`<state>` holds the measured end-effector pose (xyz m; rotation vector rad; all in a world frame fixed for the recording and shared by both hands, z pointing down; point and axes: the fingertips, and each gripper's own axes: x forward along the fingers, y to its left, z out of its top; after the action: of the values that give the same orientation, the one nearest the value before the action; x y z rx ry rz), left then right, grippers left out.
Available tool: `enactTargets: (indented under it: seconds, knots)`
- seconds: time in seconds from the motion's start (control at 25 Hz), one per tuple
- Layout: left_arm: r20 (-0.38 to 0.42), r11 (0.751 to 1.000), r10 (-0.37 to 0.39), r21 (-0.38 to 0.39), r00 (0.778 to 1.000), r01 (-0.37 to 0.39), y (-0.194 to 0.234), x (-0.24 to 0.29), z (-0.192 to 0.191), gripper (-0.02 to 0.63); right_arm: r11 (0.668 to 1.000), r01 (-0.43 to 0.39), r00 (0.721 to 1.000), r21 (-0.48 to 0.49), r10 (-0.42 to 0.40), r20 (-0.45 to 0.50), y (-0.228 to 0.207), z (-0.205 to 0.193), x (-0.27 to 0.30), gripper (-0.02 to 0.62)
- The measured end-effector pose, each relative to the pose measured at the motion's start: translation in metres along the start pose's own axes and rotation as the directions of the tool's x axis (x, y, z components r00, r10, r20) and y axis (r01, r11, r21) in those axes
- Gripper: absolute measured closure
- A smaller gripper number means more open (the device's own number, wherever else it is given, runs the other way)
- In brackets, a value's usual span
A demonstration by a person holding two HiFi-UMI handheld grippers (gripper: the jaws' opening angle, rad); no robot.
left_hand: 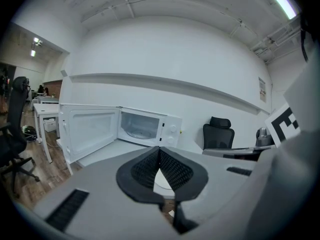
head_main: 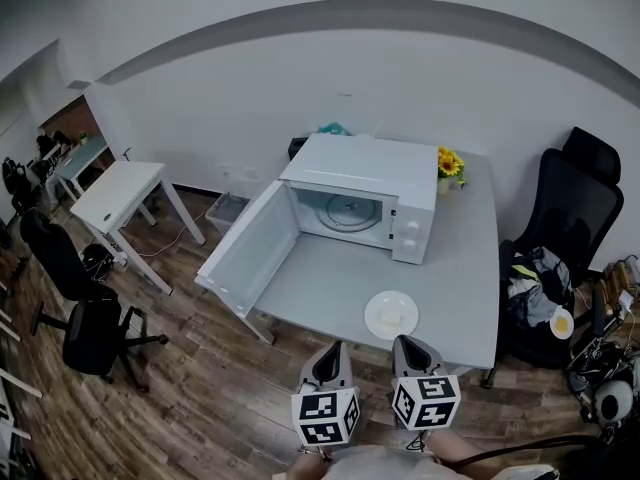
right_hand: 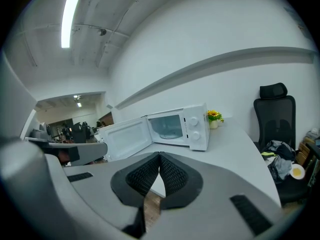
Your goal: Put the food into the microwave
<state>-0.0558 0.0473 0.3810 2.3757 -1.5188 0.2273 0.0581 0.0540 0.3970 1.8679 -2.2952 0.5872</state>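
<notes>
One plate (head_main: 391,315) with pale food (head_main: 394,319) on it, near the front edge of the grey table (head_main: 330,278).
The white microwave (head_main: 365,196) stands behind it, its door (head_main: 250,250) swung wide to the left. I hold my left gripper (head_main: 334,348) and right gripper (head_main: 406,342) side by side just before the table edge, both with jaws closed together on nothing.

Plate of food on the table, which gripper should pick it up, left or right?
Right, probably. The right gripper sits nearest the plate, almost in line with it; the left gripper is off to its side. Both are shut and empty; the microwave stands open.
</notes>
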Motion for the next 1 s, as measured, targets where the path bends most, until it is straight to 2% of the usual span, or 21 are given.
enactTargets:
  seconds: [0.48, 1.0]
  knots:
    - [-0.018, 0.999, -0.049, 0.012, 0.999, 0.049, 0.047, 0.071, 0.034, 0.604, 0.999, 0.036, 0.999, 0.010, -0.036, 0.006, 0.004, 0.036, 0.084, 0.580]
    - [-0.036, 0.997, -0.081, 0.009, 0.996, 0.082, 0.080, 0.111, 0.046, 0.604, 0.997, 0.073, 0.997, 0.032, -0.073, 0.002, 0.008, 0.048, 0.130, 0.580]
